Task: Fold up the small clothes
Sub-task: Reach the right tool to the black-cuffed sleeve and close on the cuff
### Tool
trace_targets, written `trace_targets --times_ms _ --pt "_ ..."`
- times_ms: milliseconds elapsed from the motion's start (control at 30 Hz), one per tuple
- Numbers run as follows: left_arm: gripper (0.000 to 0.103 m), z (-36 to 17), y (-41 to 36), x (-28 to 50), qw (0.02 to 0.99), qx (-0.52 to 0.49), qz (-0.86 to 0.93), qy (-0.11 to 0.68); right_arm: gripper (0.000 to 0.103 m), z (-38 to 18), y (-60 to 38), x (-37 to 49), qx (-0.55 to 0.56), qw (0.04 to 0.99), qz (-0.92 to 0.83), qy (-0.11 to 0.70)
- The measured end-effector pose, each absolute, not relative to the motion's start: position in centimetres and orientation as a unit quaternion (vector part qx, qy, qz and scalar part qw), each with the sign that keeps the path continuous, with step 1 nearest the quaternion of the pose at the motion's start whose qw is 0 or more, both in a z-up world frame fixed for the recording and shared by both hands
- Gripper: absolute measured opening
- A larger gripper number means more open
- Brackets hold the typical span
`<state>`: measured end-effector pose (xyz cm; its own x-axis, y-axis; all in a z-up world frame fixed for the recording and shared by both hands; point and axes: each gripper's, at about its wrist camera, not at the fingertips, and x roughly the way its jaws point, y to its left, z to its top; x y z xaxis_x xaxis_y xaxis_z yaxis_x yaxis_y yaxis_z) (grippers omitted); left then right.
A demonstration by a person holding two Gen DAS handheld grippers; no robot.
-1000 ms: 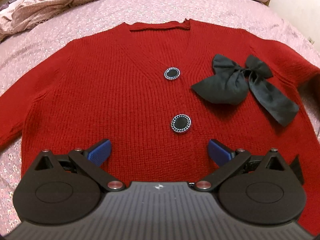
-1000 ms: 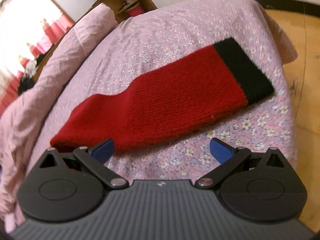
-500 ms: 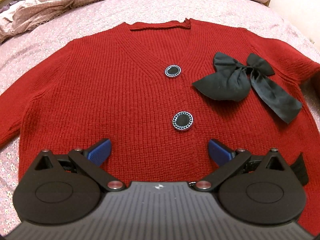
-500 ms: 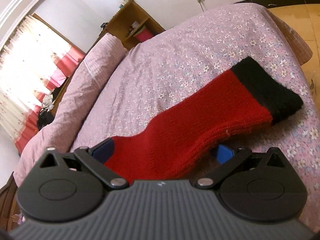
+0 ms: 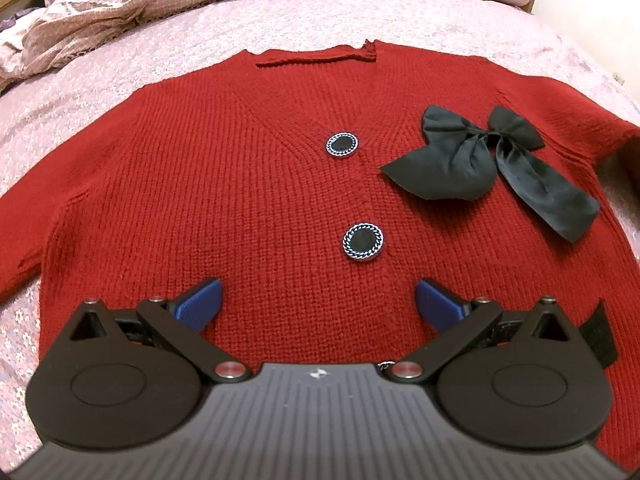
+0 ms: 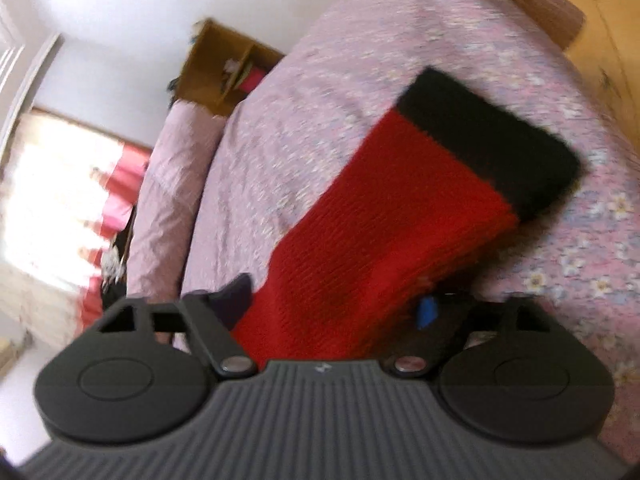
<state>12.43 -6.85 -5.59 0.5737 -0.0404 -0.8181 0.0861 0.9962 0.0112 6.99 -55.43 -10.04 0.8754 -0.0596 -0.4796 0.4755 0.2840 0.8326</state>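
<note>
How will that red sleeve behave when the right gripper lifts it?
Probably floppy: the knit sleeve already sags between the right gripper and its black cuff. Likely light and grippy rather than slippery, given the coarse ribbed knit.

Red cardigan, black bow, seemingly floral-pink bedspread

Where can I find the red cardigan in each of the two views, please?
Left wrist view: the red cardigan fills the middle, its body flat on the bedspread.
Right wrist view: only its sleeve shows, from the centre toward the upper right, ending in a black cuff.
Shared landmark: the pink flowered bedspread.
</note>
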Motion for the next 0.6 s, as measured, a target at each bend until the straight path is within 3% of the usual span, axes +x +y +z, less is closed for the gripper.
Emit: trace_targets --times_ms 33,100,167,600 --pt "0.103 -5.5 -6.8 12.4 0.886 0.027 -0.037 0.461 0.057 -10.0 -55.6 6.8 0.574 0.78 -0.173 0.182" --pt "0.103 -5.3 -6.9 12.3 0.886 0.031 -0.041 0.461 0.029 -9.8 -55.7 6.5 0.57 0.781 -0.179 0.183" --pt "0.103 -5.1 -6.8 12.2 0.885 0.032 -0.044 0.462 0.018 -9.3 -55.8 6.3 0.561 0.788 -0.179 0.179" --pt "0.103 -3.2 -4.8 11.3 0.89 0.011 -0.038 0.455 0.013 -1.5 -52.9 7.7 0.457 0.876 -0.089 0.124"
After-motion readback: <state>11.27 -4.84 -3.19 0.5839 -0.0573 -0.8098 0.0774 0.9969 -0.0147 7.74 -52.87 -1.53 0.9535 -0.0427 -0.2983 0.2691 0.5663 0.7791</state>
